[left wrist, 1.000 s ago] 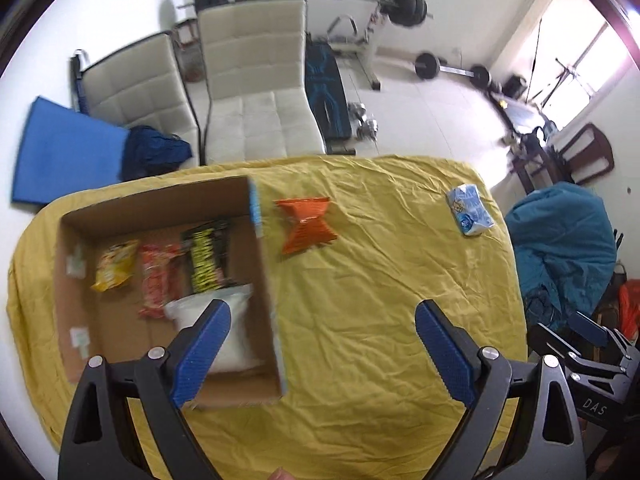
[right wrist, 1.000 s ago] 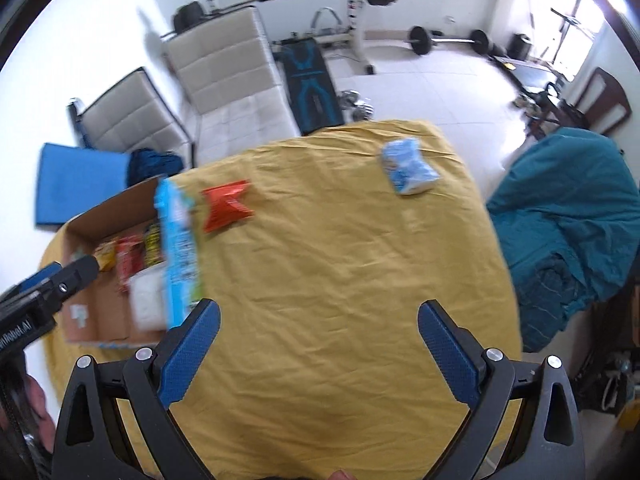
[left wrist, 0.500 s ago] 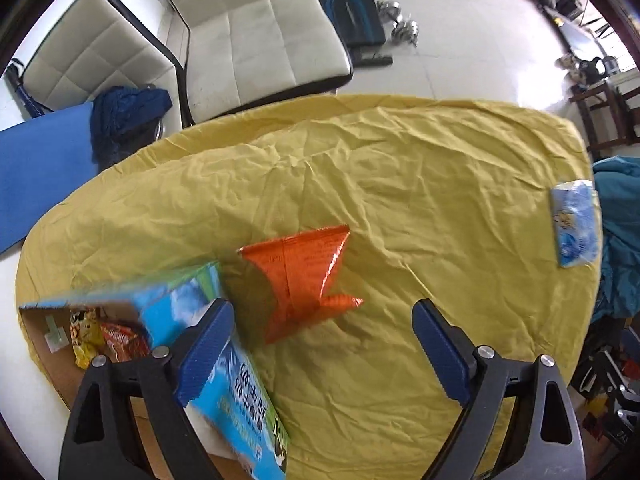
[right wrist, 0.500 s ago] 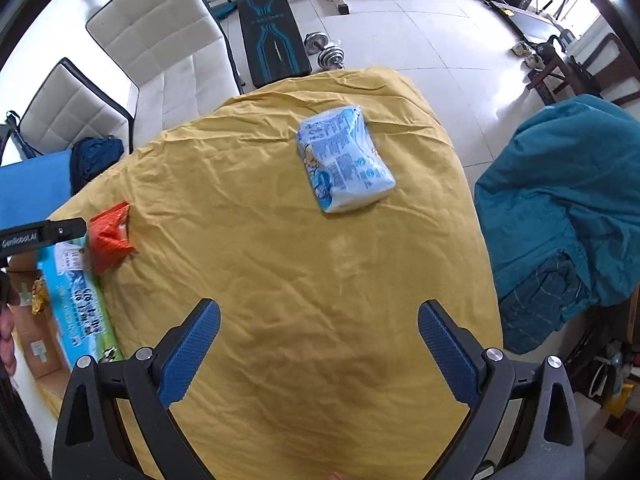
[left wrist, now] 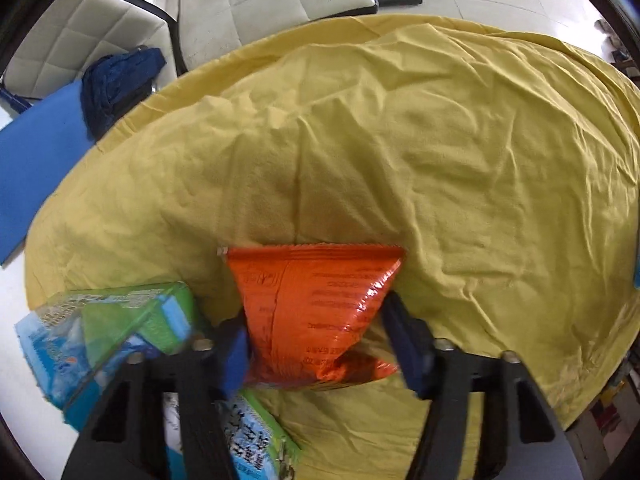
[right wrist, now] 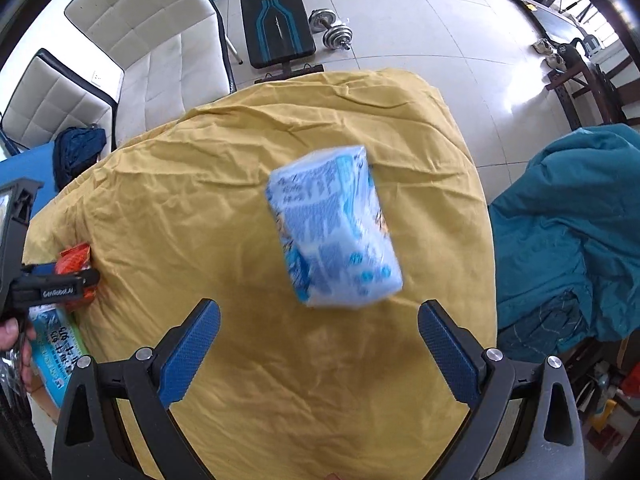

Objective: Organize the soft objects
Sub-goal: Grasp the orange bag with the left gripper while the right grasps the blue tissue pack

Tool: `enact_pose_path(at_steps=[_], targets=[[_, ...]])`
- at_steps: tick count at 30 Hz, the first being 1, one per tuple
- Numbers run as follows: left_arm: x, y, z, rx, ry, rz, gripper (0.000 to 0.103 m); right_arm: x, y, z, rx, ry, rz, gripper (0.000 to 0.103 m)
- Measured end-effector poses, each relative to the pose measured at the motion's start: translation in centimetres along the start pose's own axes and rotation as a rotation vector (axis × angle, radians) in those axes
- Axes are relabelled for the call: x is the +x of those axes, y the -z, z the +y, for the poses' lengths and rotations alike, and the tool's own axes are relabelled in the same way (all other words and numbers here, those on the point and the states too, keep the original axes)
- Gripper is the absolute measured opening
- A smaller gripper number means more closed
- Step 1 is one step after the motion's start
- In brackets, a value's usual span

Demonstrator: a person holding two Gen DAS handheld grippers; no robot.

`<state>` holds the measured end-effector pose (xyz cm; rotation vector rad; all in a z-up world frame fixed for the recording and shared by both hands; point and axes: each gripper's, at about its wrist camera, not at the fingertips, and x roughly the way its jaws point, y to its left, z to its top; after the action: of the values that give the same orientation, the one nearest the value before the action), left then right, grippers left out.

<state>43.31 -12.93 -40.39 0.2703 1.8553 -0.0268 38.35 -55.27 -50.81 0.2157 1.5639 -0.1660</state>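
- Left tongs (left wrist: 316,344) are straddling the orange snack bag (left wrist: 316,304); a blue pad sits at each side of the bag's lower half. The left pad looks to be touching the foil; the right pad is at the bag's edge, and I cannot tell whether it is pressing. Not fully together, so I am recording them as closing on the bag, grip unconfirmed.
- The orange bag is lying on the yellow cloth (left wrist: 460,160) covering the bench, its sealed top edge pointing away from the tongs and its long axis running along the fingers.
- The blue-green printed box flap (left wrist: 112,328) is sitting just left of the left tongs, near the bag.
- Right tongs (right wrist: 320,348) are standing wide apart, holding nothing.
- The blue-and-white soft pack (right wrist: 334,228) is lying on the cloth straight ahead of the right tongs, just beyond the fingertips and centred between them. It is motion-blurred.
- The pack's long axis is running roughly away from the tongs, tilted slightly, so its narrow width is facing the gap. Judgement: a straight forward-and-down reach should seat it between the pads with little wrist turn.
- The right hand is clearly the nearer one to the pack; the left tongs appear at the far left edge of the right view.
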Motion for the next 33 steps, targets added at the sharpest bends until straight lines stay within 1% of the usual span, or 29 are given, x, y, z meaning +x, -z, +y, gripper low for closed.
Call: enact_pose_path(at_steps=[1, 3, 4, 7, 8, 9, 10, 11, 12, 15, 17, 18, 20, 22, 24, 25, 29, 33], targets=[[0.1, 0.1, -0.1, -0.002, 0.015, 0.002, 0.046, 0.7, -0.9, -0.2, -0.004, 0.008, 0.015, 0.101], [0.0, 0.6, -0.2, -0.017, 0.053, -0.024, 0.046, 1.9, -2.1, -0.6, 0.002, 0.008, 0.039, 0.101], [-0.1, 0.7, -0.2, -0.022, 0.07, -0.033, 0.044, 2.5, -2.6, -0.8, 0.006, 0.005, 0.056, 0.101], [-0.4, 1.9, -0.4, -0.059, 0.169, -0.056, 0.041, 4.6, -3.9, -1.5, 0.036, -0.023, 0.105, 0.1], [-0.3, 2.4, -0.4, -0.075, 0.21, -0.06, 0.041, 5.1, -4.1, -1.8, 0.048, -0.033, 0.114, 0.096], [-0.2, 2.6, -0.5, -0.08, 0.228, -0.065, 0.04, 5.6, -4.3, -2.0, 0.064, -0.049, 0.118, 0.091], [-0.1, 3.0, -0.8, -0.08, 0.236, -0.073, 0.04, 6.0, -4.3, -2.2, 0.075, -0.06, 0.128, 0.075], [0.2, 3.3, -1.1, -0.075, 0.231, -0.082, 0.04, 6.3, -4.3, -2.3, 0.079, -0.055, 0.137, 0.069], [0.4, 3.5, -1.4, -0.07, 0.224, -0.087, 0.04, 6.6, -4.2, -2.4, 0.079, -0.045, 0.139, 0.068], [1.1, 3.8, -1.8, -0.068, 0.205, -0.096, 0.04, 6.5, -3.8, -2.2, 0.059, -0.024, 0.112, 0.058], [1.2, 4.1, -1.8, -0.083, 0.199, -0.121, 0.039, 6.3, -3.4, -1.9, 0.048, -0.018, 0.107, 0.049], [1.1, 4.3, -1.7, -0.091, 0.203, -0.135, 0.037, 6.2, -3.2, -1.7, 0.04, -0.009, 0.104, 0.048], [0.8, 5.0, -1.5, -0.095, 0.211, -0.158, 0.036, 5.8, -2.9, -1.4, 0.031, 0.002, 0.096, 0.043], [-0.2, 5.7, -1.8, -0.086, 0.208, -0.184, 0.035, 5.1, -2.4, -0.9, 0.031, 0.01, 0.076, 0.04], [-1.1, 6.6, -1.9, -0.075, 0.206, -0.216, 0.035, 4.4, -1.9, -0.3, 0.034, 0.008, 0.059, 0.039], [-1.7, 6.4, -1.8, -0.073, 0.208, -0.224, 0.035, 3.9, -1.6, 0.0, 0.032, 0.005, 0.05, 0.039], [-3.9, 9.1, -1.6, -0.065, 0.259, -0.273, 0.035, 1.7, 0.4, 1.7, 0.016, -0.008, 0.012, 0.038], [-6.5, 12.1, -1.4, -0.053, 0.268, -0.332, 0.035, -0.5, 3.6, 4.2, -0.007, -0.037, -0.014, 0.038]])
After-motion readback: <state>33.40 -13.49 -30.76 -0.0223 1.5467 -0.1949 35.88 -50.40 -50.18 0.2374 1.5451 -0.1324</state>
